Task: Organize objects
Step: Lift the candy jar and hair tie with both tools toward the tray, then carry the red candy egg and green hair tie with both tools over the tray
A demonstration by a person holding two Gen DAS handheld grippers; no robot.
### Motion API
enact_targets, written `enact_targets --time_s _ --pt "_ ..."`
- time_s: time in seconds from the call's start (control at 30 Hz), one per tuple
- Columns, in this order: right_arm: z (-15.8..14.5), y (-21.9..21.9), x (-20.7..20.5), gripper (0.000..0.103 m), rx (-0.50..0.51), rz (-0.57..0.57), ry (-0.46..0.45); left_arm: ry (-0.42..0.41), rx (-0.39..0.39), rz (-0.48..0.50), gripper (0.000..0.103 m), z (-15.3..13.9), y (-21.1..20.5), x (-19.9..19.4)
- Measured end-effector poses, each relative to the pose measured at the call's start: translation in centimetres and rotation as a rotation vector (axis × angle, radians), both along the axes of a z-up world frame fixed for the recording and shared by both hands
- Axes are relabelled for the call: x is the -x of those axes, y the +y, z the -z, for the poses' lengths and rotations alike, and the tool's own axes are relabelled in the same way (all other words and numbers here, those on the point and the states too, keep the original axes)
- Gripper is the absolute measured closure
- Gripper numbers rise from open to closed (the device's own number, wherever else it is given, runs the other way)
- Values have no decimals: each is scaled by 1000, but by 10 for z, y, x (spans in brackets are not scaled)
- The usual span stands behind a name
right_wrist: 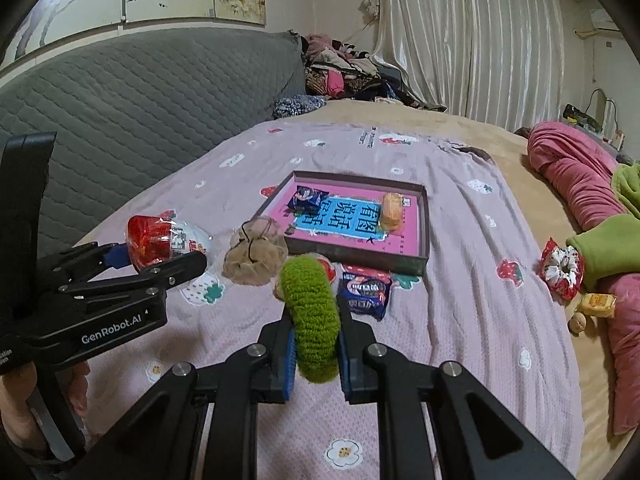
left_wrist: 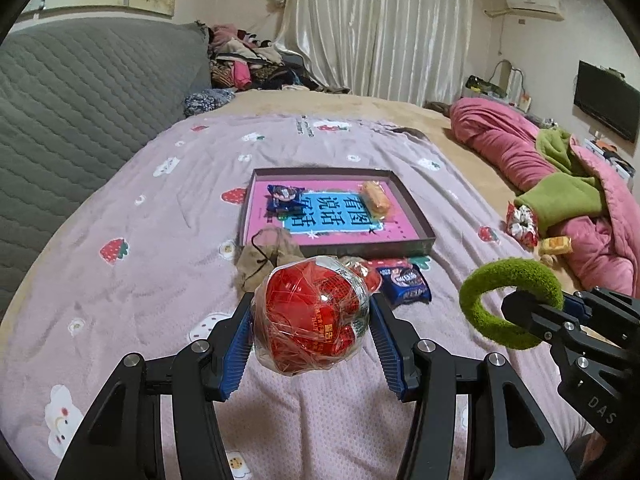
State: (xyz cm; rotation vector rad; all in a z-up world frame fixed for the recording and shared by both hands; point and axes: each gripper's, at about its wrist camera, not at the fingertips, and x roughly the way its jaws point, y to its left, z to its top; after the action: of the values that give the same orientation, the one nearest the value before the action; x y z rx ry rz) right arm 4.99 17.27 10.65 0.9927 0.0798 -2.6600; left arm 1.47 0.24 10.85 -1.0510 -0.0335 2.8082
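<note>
On the bed: a pink blanket (left_wrist: 168,264) printed with strawberries and flowers carries all the things.
Left gripper (left_wrist: 312,336): its fingers (left_wrist: 236,344) stand about half open and press on both sides of a red ball wrapped in clear film (left_wrist: 314,316), which is lifted clear of the blanket; the right wrist view shows the same grip from the side, at the left of the scene.
Right gripper (right_wrist: 316,344): its fingers (right_wrist: 288,356) are drawn close together and pinch a fuzzy green ring (right_wrist: 312,316), held upright above the blanket; in the left wrist view the ring hangs at the right, well apart from the red ball.
Shallow box (left_wrist: 416,216): lies flat near the middle of the blanket, beyond both grippers, with a pink and blue printed sheet as its floor.
Inside the box: a dark blue snack packet (left_wrist: 284,196) at the far left and an orange wrapped cake (left_wrist: 376,196) at the far right, apart from each other.
Near the box, on the blanket: a beige crumpled scrunchie (right_wrist: 256,252) just off its near left corner, and another blue snack packet (right_wrist: 364,292) just in front of its near wall.
Far right of the bed: a red and white scrunchie (right_wrist: 560,270) and a small yellow packet (right_wrist: 598,304) lie beside a pink and green quilt (left_wrist: 520,148).
Person: a hand (right_wrist: 16,412) grips the left gripper's handle at the near left edge.
</note>
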Motion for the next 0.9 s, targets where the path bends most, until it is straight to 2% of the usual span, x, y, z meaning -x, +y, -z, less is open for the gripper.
enact_targets --time_s 0.53,0.9 --pt "-32 -10 18 86 12 -4 56 41 5 -19 46 -28 -3 24" --pt "-42 -9 41 86 15 7 69 64 12 -20 46 -43 2 51"
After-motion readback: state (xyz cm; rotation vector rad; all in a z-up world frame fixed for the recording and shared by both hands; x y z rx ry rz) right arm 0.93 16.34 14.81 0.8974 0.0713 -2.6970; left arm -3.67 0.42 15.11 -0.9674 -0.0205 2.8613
